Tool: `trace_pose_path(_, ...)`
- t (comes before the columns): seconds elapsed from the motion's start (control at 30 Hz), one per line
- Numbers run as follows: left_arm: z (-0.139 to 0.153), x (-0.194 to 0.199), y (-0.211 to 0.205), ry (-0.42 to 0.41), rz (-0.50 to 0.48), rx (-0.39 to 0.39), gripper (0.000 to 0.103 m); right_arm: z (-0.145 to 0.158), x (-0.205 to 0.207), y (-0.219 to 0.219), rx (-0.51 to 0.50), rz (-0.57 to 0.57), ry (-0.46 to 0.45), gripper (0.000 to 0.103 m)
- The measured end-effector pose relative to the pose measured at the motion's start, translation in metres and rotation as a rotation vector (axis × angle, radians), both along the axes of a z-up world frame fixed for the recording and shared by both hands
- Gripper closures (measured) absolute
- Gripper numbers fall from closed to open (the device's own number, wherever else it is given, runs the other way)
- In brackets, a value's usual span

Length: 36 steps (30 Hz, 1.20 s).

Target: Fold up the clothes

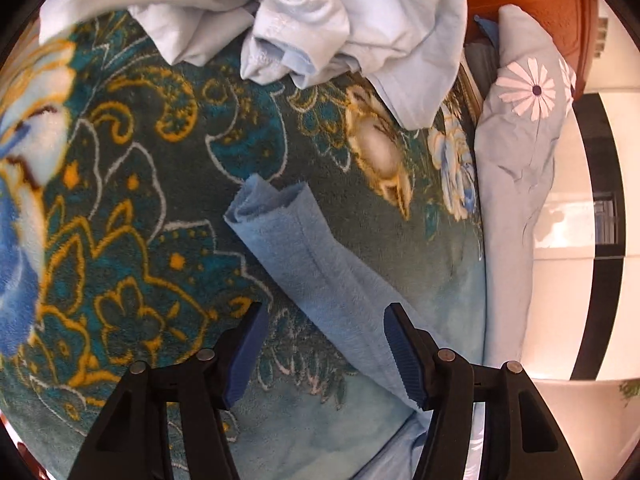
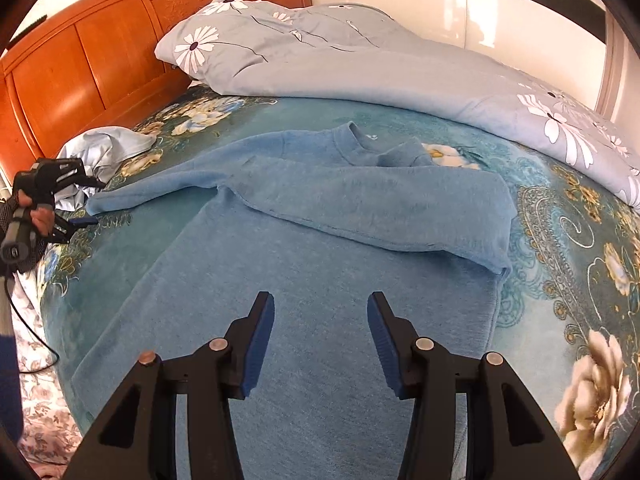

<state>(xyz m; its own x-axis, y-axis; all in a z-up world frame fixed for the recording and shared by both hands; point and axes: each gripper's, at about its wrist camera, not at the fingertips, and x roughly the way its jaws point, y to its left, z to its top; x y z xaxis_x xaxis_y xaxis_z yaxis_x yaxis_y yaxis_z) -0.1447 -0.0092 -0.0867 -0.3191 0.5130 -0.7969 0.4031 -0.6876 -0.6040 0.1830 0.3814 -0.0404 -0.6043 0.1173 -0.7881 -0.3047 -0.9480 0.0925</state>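
A blue fleece sweater lies flat on the bed. One sleeve is folded across its chest; the other sleeve stretches out to the left. My right gripper is open and empty, hovering over the sweater's lower body. In the left wrist view my left gripper is open above the outstretched sleeve, whose cuff points away from me. The left gripper also shows in the right wrist view, just left of the cuff.
The bed has a teal floral blanket. A crumpled pale blue garment lies beyond the cuff, near the orange wooden headboard. A grey flowered duvet is heaped along the far side.
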Motion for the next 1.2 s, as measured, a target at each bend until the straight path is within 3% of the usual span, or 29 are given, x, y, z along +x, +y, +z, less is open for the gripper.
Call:
trace_pose_path(0.07, -0.008, -0.007, -0.003, -0.070, 0.011, -0.006, 0.041, -0.004, 0.002, 0.000, 0.003, 0.007, 0.000, 0.053)
trace_pose_path(0.13, -0.014, -0.007, -0.007, -0.101, 0.027, 0.001, 0.049, -0.009, 0.004, 0.002, -0.001, 0.008, -0.007, 0.053)
trace_pose_path(0.23, -0.014, -0.001, -0.013, -0.090, 0.020, -0.010, 0.066, -0.017, 0.009, 0.006, -0.024, 0.006, -0.008, 0.053)
trace_pose_path(0.27, -0.014, 0.001, -0.016, -0.084, 0.029, -0.011, 0.079, -0.019, 0.011, 0.008, -0.027, 0.003, -0.009, 0.053)
trace_pose_path(0.37, -0.014, 0.012, -0.026, -0.055, 0.019, 0.018, 0.091, -0.024, 0.016, 0.013, -0.042, -0.012, -0.013, 0.053)
trace_pose_path(0.5, -0.004, 0.013, -0.033, 0.031, 0.005, 0.096, 0.090, -0.028, 0.023, 0.020, -0.061, -0.023, -0.014, 0.053)
trace_pose_path(0.57, 0.005, 0.006, -0.035, 0.044, 0.021, 0.091, 0.084, -0.030, 0.024, 0.022, -0.061, -0.026, -0.020, 0.053)
trace_pose_path(0.67, 0.015, -0.007, -0.030, 0.068, 0.015, 0.054, 0.069, -0.032, 0.024, 0.023, -0.070, -0.029, -0.022, 0.053)
trace_pose_path(0.77, 0.025, -0.021, -0.023, 0.115, -0.021, -0.019, 0.065, -0.034, 0.024, 0.022, -0.069, -0.026, -0.026, 0.053)
trace_pose_path(0.9, 0.031, -0.035, -0.013, 0.156, -0.091, -0.126, 0.063, -0.039, 0.023, 0.019, -0.059, -0.020, -0.046, 0.053)
trace_pose_path(1.2, 0.025, -0.039, -0.015, 0.201, -0.205, -0.241, 0.064, -0.041, 0.020, 0.015, -0.054, -0.022, -0.053, 0.053)
